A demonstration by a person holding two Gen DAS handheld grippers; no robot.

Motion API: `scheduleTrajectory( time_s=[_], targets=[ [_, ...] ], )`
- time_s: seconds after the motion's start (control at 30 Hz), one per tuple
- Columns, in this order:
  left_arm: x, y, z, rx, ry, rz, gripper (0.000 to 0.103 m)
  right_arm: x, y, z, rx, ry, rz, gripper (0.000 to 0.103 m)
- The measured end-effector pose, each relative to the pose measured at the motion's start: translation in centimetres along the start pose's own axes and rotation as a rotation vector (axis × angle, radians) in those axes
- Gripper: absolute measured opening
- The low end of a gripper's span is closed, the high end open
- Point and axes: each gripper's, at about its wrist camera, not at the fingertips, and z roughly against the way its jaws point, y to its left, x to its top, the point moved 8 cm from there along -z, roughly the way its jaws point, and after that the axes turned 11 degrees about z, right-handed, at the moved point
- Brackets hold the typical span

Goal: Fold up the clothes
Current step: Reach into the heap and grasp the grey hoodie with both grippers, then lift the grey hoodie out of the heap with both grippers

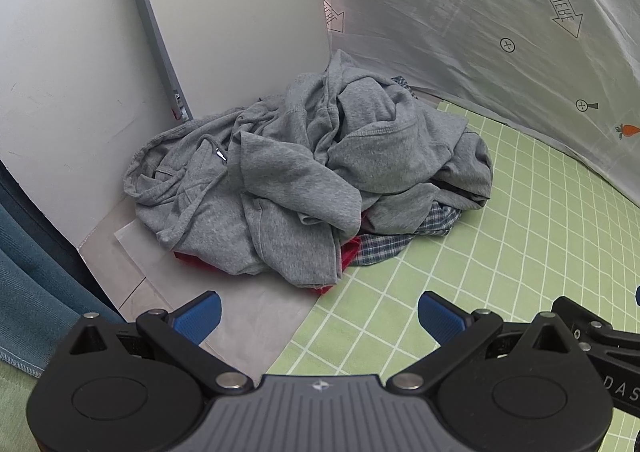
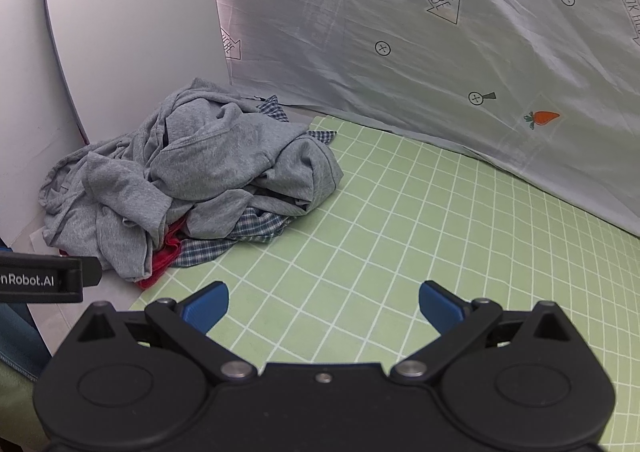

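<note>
A crumpled pile of clothes lies in the back left corner. On top is a grey hoodie [image 1: 296, 176], also in the right wrist view [image 2: 188, 168]. Under it show a blue checked shirt [image 1: 400, 242] [image 2: 244, 230] and a red garment [image 1: 348, 252] [image 2: 166, 256]. My left gripper [image 1: 319, 317] is open and empty, a short way in front of the pile. My right gripper [image 2: 323, 306] is open and empty over the green mat, to the right of the pile. The left gripper's side shows at the left edge of the right wrist view [image 2: 44, 278].
A green grid mat [image 2: 400, 236] covers the table's right part; grey sheets [image 1: 256, 316] lie under the pile's left side. White boards [image 1: 236, 12] stand behind and left. A grey printed cloth [image 2: 460, 52] hangs at the back right. Blue fabric [image 1: 28, 272] is at the left edge.
</note>
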Motion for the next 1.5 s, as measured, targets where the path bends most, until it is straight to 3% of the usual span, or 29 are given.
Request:
scheduleTrajectory(
  time_s=[0.3, 0.6, 0.8, 0.93, 1.13, 1.23, 1.3, 1.33, 1.37, 1.4, 1.5],
  targets=[
    [3.7, 1.6, -4.6, 0.057, 0.034, 0.009, 0.103, 2.2, 0.8, -4.4, 0.001, 0.052, 0.039, 0.103],
    [8.4, 6.0, -10.1, 0.152, 0.071, 0.074, 0.103, 8.3, 2.8, -11.0, 0.042, 0.054, 0.047, 0.101],
    [9.9, 7.5, -12.8, 0.140, 0.105, 0.136, 0.101, 13.5, 5.8, -14.5, 0.148, 0.012, 0.034, 0.091],
    [10.2, 7.4, -14.0, 0.103, 0.127, 0.160, 0.097, 14.4, 7.4, -16.4, 0.191, 0.022, 0.054, 0.084],
    [10.1, 7.0, -14.9, 0.082, 0.150, 0.176, 0.086, 14.9, 9.0, -18.3, 0.267, 0.045, 0.057, 0.062],
    [9.9, 6.6, -14.8, 0.055, 0.153, 0.186, 0.071, 14.7, 9.3, -18.1, 0.291, 0.030, 0.074, 0.049],
    [9.7, 5.9, -14.6, 0.024, 0.154, 0.188, 0.039, 14.6, 9.3, -17.7, 0.296, 0.010, 0.086, 0.027],
    [9.6, 5.4, -14.5, 0.006, 0.155, 0.186, 0.030, 14.6, 9.1, -17.3, 0.281, -0.008, 0.074, 0.023],
    [9.6, 4.8, -14.3, 0.001, 0.150, 0.176, 0.013, 14.5, 8.8, -17.0, 0.279, -0.019, 0.058, 0.017],
    [9.5, 4.2, -14.1, -0.004, 0.144, 0.165, 0.002, 14.5, 8.6, -16.7, 0.276, -0.030, 0.043, 0.015],
    [9.4, 2.2, -12.8, -0.023, 0.101, 0.123, 0.000, 14.3, 8.0, -15.6, 0.262, -0.067, 0.017, 0.012]
  ],
)
